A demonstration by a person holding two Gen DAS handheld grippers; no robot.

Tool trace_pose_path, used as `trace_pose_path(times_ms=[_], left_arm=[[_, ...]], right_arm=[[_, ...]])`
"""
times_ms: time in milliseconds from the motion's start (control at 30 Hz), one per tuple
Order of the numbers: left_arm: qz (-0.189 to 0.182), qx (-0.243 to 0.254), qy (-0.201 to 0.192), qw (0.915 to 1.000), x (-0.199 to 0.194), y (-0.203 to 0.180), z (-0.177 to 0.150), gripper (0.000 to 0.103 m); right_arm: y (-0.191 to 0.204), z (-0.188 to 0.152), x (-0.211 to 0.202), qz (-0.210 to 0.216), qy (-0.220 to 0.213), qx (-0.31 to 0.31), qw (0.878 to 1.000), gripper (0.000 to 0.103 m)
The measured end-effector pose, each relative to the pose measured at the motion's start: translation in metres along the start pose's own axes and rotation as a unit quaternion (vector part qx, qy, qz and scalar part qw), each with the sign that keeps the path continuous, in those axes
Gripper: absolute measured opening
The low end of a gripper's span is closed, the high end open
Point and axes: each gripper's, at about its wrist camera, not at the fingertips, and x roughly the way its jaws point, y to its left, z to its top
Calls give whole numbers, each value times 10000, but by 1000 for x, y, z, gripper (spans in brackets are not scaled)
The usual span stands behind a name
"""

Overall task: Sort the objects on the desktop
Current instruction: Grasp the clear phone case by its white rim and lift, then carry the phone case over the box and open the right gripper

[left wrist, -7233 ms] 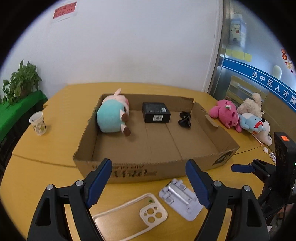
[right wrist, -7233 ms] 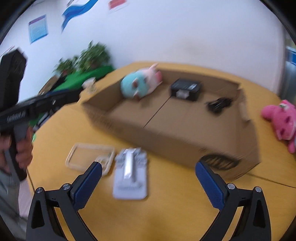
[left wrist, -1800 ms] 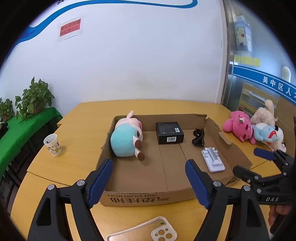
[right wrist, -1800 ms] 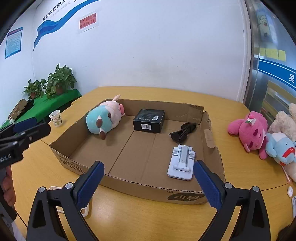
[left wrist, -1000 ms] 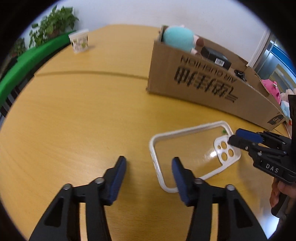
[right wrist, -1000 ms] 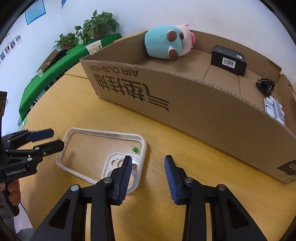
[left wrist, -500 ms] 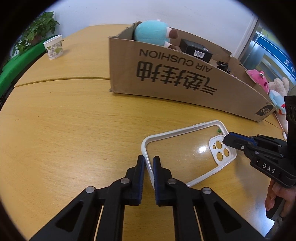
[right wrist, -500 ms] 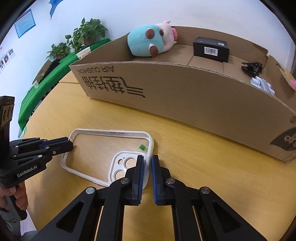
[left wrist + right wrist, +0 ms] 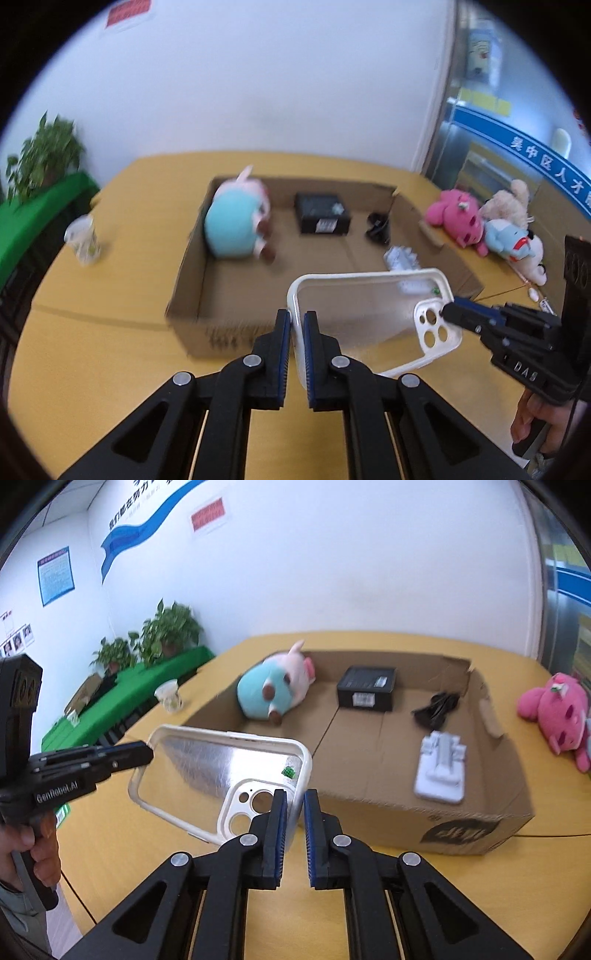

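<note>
A clear phone case with a white rim (image 9: 369,314) (image 9: 218,775) hangs in the air in front of the cardboard box (image 9: 192,295) (image 9: 480,819). My left gripper (image 9: 297,325) is shut on its plain end. My right gripper (image 9: 294,805) is shut on its camera-hole end. Each gripper shows in the other's view, the right (image 9: 448,314) and the left (image 9: 147,753). In the box lie a teal and pink plush (image 9: 236,225) (image 9: 273,690), a black box (image 9: 321,218) (image 9: 367,692), a black clip (image 9: 378,223) (image 9: 436,705) and a white phone stand (image 9: 441,768).
A paper cup (image 9: 83,240) (image 9: 169,696) stands on the yellow table (image 9: 92,350) left of the box. Pink, beige and blue plush toys (image 9: 487,225) lie right of it. Potted plants (image 9: 162,635) stand on a green surface at far left.
Both grippers, shut on the ends of the phone case half a second ago on the table, have lifted it up to about the height of the box's front wall.
</note>
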Motion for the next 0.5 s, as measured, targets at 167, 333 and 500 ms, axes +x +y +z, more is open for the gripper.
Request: trace_pose_path(times_ms=[167,333,500], left_arm=[[-308,414,-310,9982,5,-35,39,6],[-542,622,-406,9958,10,-59,55,6],[-554,624,-383,9958,14,-62,55,6]], right_arm=[[-25,14,-30,-317,-387,216,9985,8],[-50,27,-52,-676,-612,366,9952,8],[-58,29,-52,-750,-635,436,9942,8]])
